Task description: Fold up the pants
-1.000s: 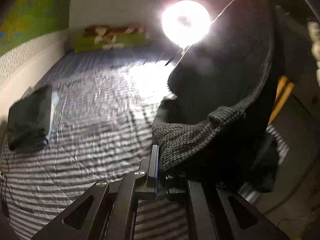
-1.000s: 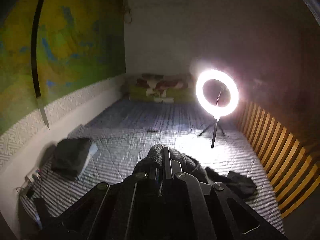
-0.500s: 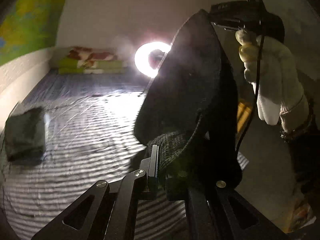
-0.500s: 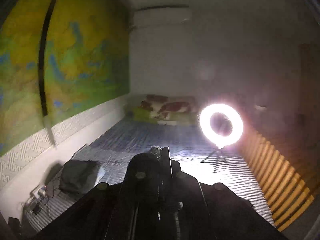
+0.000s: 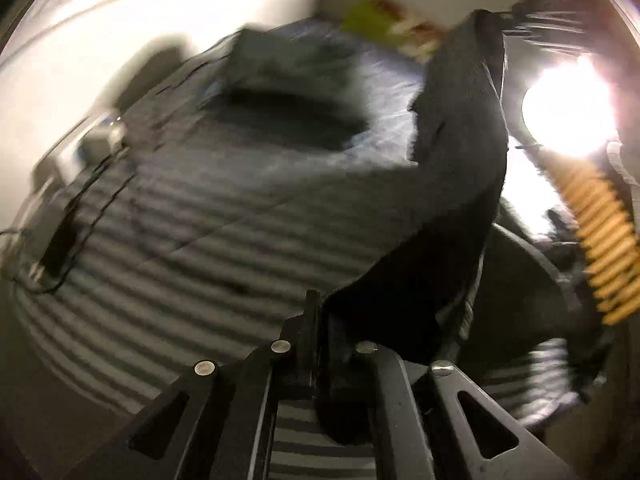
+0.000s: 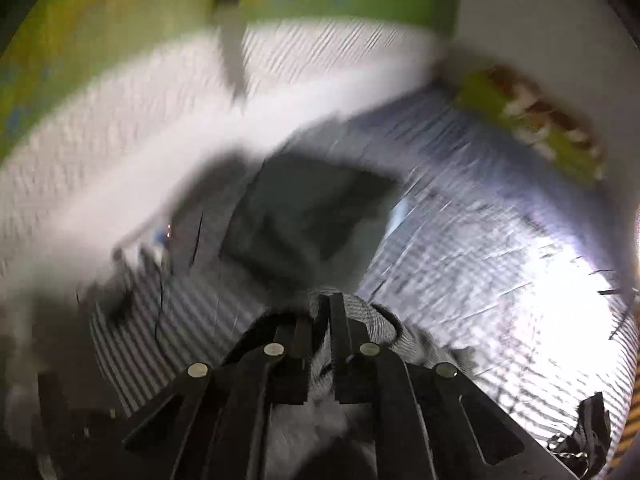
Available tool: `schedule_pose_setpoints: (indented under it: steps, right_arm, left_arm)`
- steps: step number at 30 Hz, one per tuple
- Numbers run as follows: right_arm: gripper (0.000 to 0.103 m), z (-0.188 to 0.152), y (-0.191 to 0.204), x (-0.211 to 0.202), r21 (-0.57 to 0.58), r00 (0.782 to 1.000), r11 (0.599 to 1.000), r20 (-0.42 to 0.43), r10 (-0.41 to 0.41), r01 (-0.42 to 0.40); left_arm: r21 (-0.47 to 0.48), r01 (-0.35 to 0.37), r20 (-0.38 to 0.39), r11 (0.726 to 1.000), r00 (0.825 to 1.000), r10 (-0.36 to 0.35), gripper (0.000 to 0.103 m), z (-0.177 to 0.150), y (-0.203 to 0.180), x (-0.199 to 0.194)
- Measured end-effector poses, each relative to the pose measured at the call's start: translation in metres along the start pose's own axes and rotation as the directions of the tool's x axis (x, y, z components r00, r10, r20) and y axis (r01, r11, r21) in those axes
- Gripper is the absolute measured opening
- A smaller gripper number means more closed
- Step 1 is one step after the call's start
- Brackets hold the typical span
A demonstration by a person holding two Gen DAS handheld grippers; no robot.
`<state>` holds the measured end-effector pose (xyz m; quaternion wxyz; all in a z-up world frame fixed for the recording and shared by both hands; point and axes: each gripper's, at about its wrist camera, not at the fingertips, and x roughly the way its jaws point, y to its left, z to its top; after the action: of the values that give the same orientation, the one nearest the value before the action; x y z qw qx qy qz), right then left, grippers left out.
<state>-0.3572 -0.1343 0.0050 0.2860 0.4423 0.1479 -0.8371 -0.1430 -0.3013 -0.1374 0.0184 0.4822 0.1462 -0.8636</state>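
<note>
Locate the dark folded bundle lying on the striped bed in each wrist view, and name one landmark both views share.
Left wrist: the dark folded bundle lies blurred in the upper middle, on the striped sheet near the white wall.
Right wrist: the bundle sits at the centre, just above the gripper's fingers, beside the white wall.
Shared landmark: the green patterned pillow at the bed's far end, up and to the right of the bundle in both views.
</note>
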Motion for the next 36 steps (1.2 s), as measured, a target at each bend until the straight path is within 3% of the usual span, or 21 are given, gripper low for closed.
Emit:
schedule_pose_setpoints:
  steps: [2,4,6,10,14,16,19,21,24,26,28,30,31,34,35,36]
  right_arm:
    - [0.01,-0.007,0.008,0.022,-0.03,0.998,0.999,-0.058,0.012,-0.014]
    - [0.019,-0.017,-0.001,0.021,-0.033,0.998,0.999,-0.055,0.031,-0.033]
    - [0.027,-0.027,-0.016,0.013,-0.012,0.997,0.998,-0.057,0.061,-0.062]
    - [0.029,-0.066,-0.076,-0.024,0.096,0.995,0.99,0.022,0.102,-0.103]
    - [0.029,-0.133,-0.146,-0.038,0.271,0.997,0.961,0.057,0.042,-0.056]
    - [0.029,-0.179,-0.178,-0.04,0.357,0.999,0.934,0.038,-0.009,-0.005]
    - [0.03,-0.256,-0.219,-0.038,0.489,1.0,0.872,-0.006,-0.006,0.009]
    - [0.03,-0.29,-0.231,-0.039,0.528,1.0,0.849,-0.018,-0.008,0.017]
    - [0.03,-0.321,-0.245,-0.03,0.562,0.999,0.827,-0.029,0.034,-0.012]
    - [0.03,-0.325,-0.248,-0.027,0.56,0.999,0.828,-0.017,0.049,-0.031]
    - [0.031,-0.32,-0.25,-0.019,0.56,0.998,0.827,0.004,0.065,-0.056]
    - [0.04,-0.307,-0.256,-0.009,0.578,0.993,0.809,0.043,0.107,-0.112]
    - [0.046,-0.3,-0.256,-0.004,0.585,0.991,0.8,0.057,0.125,-0.135]
    - [0.046,-0.278,-0.255,0.026,0.592,0.974,0.778,0.059,0.217,-0.209]
    - [0.046,-0.272,-0.253,0.036,0.586,0.971,0.783,0.038,0.234,-0.212]
    - [0.046,-0.267,-0.25,0.043,0.578,0.973,0.792,0.018,0.231,-0.199]
  left_arm:
    - [-0.021,-0.064,0.005,0.998,0.998,0.064,0.006,0.001,0.013,0.01]
    - [-0.056,-0.086,0.027,0.995,0.996,0.087,0.009,0.002,0.022,0.011]
    - [-0.078,-0.061,0.049,0.995,0.997,0.065,0.014,0.005,0.025,0.007]
    - [-0.038,-0.034,0.088,0.999,0.995,0.038,0.031,0.018,0.009,0.001]
    - [0.053,0.042,0.082,0.998,0.996,-0.046,0.043,0.025,-0.041,0.008]
    - [0.105,0.087,0.065,0.991,0.993,-0.094,0.06,0.02,-0.075,0.012]
    - [0.221,0.172,-0.008,0.96,0.985,-0.174,0.063,-0.002,-0.143,0.026]
    - [0.287,0.2,-0.048,0.937,0.98,-0.194,0.064,-0.018,-0.183,0.033]
    - [0.344,0.286,-0.131,0.894,0.958,-0.256,0.069,-0.046,-0.241,0.047]
    - [0.355,0.328,-0.184,0.875,0.943,-0.279,0.077,-0.063,-0.276,0.06]
    - [0.344,0.337,-0.206,0.877,0.938,-0.279,0.08,-0.074,-0.297,0.071]
    - [0.321,0.343,-0.222,0.883,0.933,-0.282,0.082,-0.079,-0.313,0.082]
    - [0.314,0.335,-0.222,0.889,0.936,-0.274,0.083,-0.08,-0.32,0.088]
    - [0.288,0.283,-0.198,0.915,0.952,-0.232,0.083,-0.077,-0.33,0.11]
    - [0.27,0.28,-0.199,0.921,0.952,-0.232,0.082,-0.075,-0.327,0.116]
    - [0.254,0.288,-0.201,0.923,0.95,-0.24,0.068,-0.073,-0.324,0.12]
